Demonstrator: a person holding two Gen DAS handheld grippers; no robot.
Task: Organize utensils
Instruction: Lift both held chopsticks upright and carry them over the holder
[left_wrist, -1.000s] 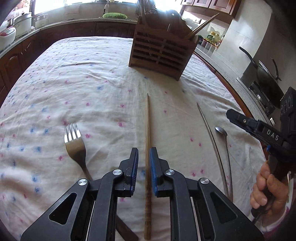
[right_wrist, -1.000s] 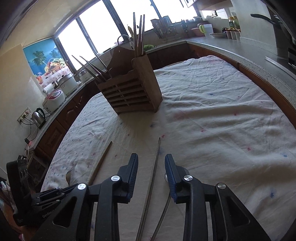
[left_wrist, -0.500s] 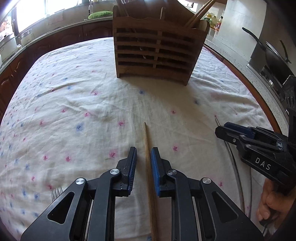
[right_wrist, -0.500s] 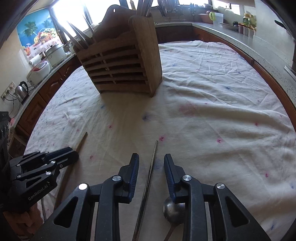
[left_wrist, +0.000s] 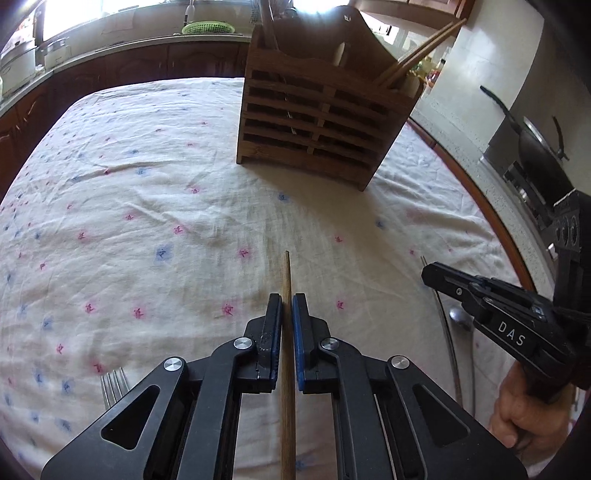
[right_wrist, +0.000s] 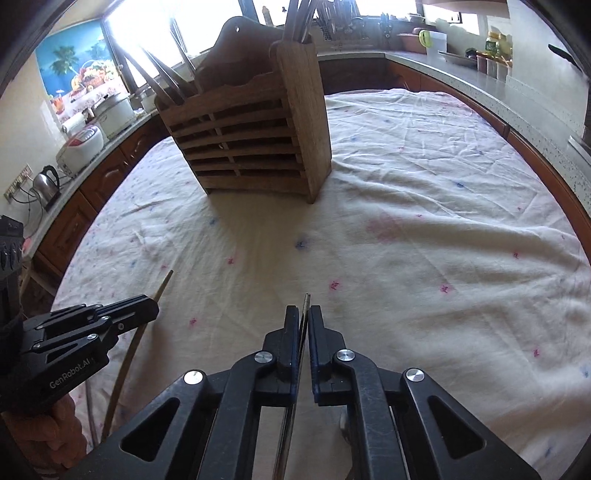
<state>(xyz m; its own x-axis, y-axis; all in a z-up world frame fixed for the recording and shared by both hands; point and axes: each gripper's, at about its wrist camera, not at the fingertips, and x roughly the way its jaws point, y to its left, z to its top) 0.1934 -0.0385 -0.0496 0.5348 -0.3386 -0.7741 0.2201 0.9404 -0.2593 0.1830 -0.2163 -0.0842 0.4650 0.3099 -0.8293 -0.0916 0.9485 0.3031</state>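
Both jaws have closed: left hand-held gripper (left_wrist: 287, 304) pinches the wooden chopstick (left_wrist: 286, 280), right hand-held gripper (right_wrist: 303, 315) the metal chopstick (right_wrist: 305, 306), each lengthwise toward the holder (left_wrist: 314, 122).

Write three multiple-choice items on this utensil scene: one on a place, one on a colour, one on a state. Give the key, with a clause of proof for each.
1. Where does the fork lie relative to the left gripper?
A. To its left, on the tablecloth
B. Inside the wooden holder
C. Between the gripper's fingers

2. What colour are the pads on the inner faces of the left gripper's fingers?
A. Red
B. Blue
C. White

3. How does the right gripper stand toward the metal chopstick?
A. Wide open, far from it
B. Closed around it, the tip poking out ahead
C. Not in view

Key:
1. A, the tines show beside the gripper's left arm on the tablecloth.
2. B, blue edges line the inner faces beside the wooden chopstick.
3. B, the jaws sit tight on the thin rod, well short of the wooden holder.
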